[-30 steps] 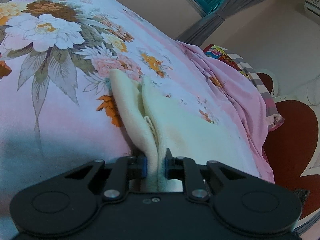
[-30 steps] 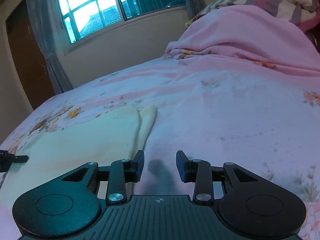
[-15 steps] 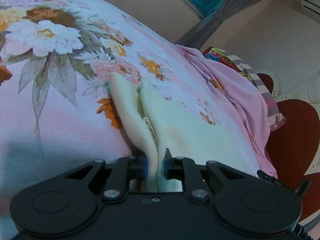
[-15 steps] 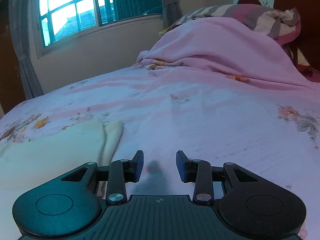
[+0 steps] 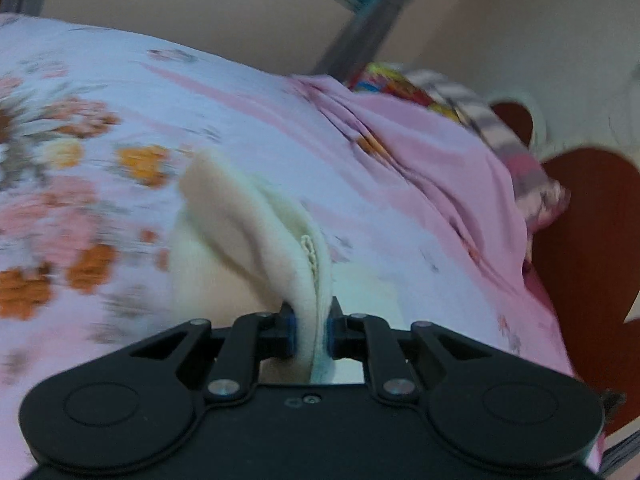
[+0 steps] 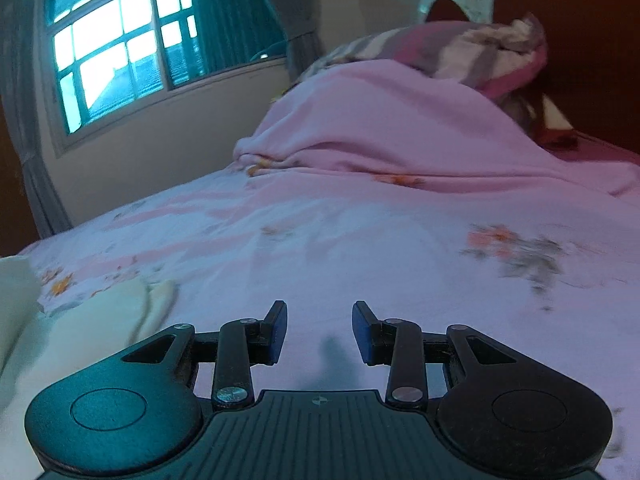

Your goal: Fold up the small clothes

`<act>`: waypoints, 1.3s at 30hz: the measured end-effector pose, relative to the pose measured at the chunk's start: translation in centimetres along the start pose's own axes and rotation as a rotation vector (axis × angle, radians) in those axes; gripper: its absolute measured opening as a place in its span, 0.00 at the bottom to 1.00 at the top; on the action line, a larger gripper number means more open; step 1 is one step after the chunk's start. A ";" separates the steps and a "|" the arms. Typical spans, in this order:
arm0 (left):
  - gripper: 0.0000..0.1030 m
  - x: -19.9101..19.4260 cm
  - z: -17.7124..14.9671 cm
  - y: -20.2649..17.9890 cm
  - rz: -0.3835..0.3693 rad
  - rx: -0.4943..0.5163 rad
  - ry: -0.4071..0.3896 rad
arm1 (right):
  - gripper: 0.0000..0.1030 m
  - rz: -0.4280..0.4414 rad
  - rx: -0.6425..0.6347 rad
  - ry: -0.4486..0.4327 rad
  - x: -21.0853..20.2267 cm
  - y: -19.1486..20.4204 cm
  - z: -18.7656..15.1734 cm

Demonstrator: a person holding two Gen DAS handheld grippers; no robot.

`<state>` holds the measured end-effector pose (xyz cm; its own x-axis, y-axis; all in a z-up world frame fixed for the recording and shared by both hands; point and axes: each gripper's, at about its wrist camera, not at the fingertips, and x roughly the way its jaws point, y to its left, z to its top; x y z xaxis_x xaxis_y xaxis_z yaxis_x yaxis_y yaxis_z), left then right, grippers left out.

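Left gripper: fingers pinched narrow on a bunched fold of the cream fleece garment, blue pads pressing the fabric from both sides. Cloth rising out of the grip in a thick doubled ridge, a stitched seam showing along its crest, then draping away and down to the left onto the bed. Lower part of the garment spread flat beneath and behind the gripper body. Much blur here, so possibly a sleeve or a hem in the grip; hard to say which.

Right gripper: fingers set partly apart, nothing between them, only a small dark shadow on the sheet below. Poised just above the pink floral bedsheet. Same cream garment lying off to the left of this gripper, near but not touching, one edge lifted at the far left of the right wrist view.

Beyond: a plain pink blanket heaped at the head of the bed, a striped pillow on top of it, a dark red headboard behind, a barred window with grey curtains in the wall to the left.
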<state>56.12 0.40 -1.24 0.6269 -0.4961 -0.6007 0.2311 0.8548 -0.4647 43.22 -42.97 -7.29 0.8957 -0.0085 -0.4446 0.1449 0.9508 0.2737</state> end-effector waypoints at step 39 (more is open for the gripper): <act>0.63 -11.0 -13.5 0.0 0.102 0.090 -0.154 | 0.35 0.054 0.260 0.019 -4.5 -8.6 -3.0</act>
<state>39.14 3.83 -3.44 0.7551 -0.3830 -0.5321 0.2218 0.9130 -0.3425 36.64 -50.16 -10.22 0.8971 0.0480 -0.4391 0.2028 0.8384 0.5060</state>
